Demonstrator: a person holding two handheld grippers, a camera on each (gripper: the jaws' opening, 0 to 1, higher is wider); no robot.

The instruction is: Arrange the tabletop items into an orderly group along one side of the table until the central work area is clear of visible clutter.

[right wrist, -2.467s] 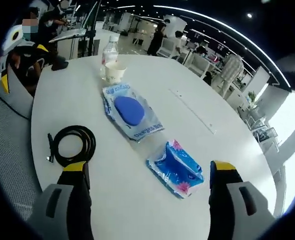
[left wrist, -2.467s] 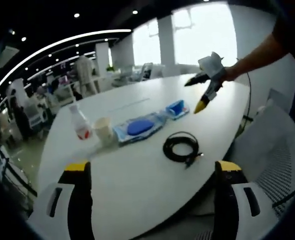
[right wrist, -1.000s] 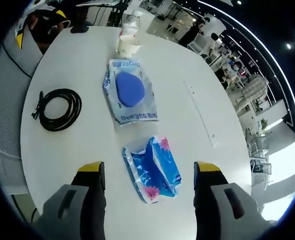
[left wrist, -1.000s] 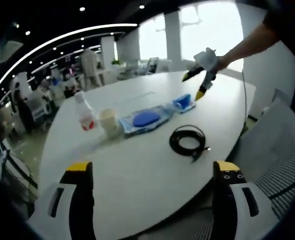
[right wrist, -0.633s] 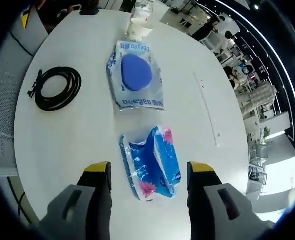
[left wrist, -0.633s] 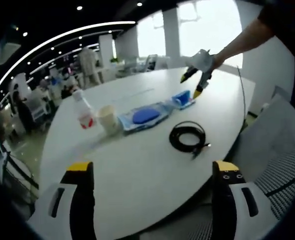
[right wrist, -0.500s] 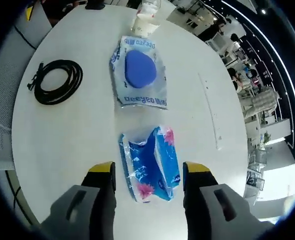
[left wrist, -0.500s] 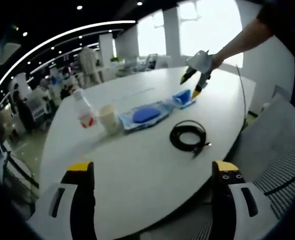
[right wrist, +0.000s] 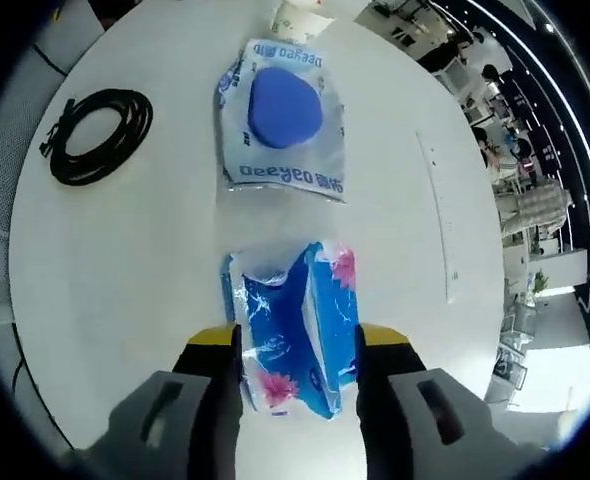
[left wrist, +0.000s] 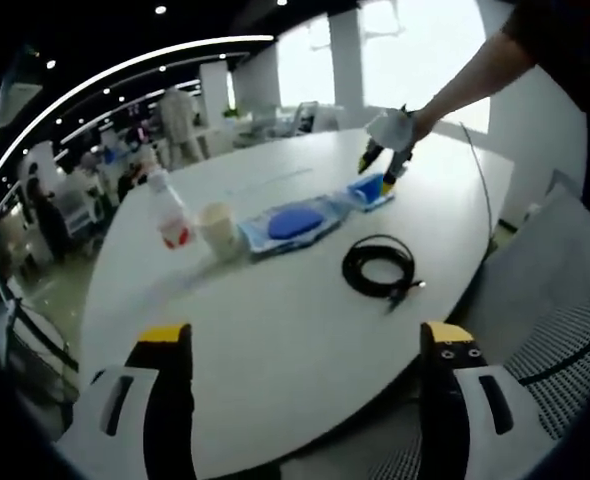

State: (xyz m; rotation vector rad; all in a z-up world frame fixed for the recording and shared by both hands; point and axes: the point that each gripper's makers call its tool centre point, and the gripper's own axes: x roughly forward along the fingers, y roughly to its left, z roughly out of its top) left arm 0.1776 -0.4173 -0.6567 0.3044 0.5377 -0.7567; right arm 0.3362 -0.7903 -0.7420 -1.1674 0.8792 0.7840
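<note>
A round white table (left wrist: pixel 275 330) carries everything, and a mesh chair (left wrist: pixel 565 290) stands at its right edge in the left gripper view. Largest of the loose things is the clear pouch (right wrist: pixel 283 118) with a blue pad inside, lying flat near the table's middle; in the left gripper view the pouch (left wrist: pixel 293 222) sits between a paper cup (left wrist: pixel 218 230) on its left and the tissue pack (left wrist: pixel 371 190) on its right. The blue tissue pack (right wrist: pixel 295 330) lies just nearer than the pouch in the right gripper view, and the right gripper (right wrist: pixel 297 345) has its yellow-tipped jaws set either side of the pack's near half, close against its wrapper; whether they already press on it I cannot tell from this angle. In the left gripper view the right gripper (left wrist: pixel 380 163) hangs over that pack at the far right of the table, held by a person's arm (left wrist: pixel 475 75). A coiled black cable (right wrist: pixel 93 135) lies left of the pouch, well apart from it. A bottle (left wrist: pixel 169 215) with a red label stands just left of the cup. The left gripper (left wrist: pixel 305 345) hovers at the near edge of the table, jaws wide apart with nothing between them.
</note>
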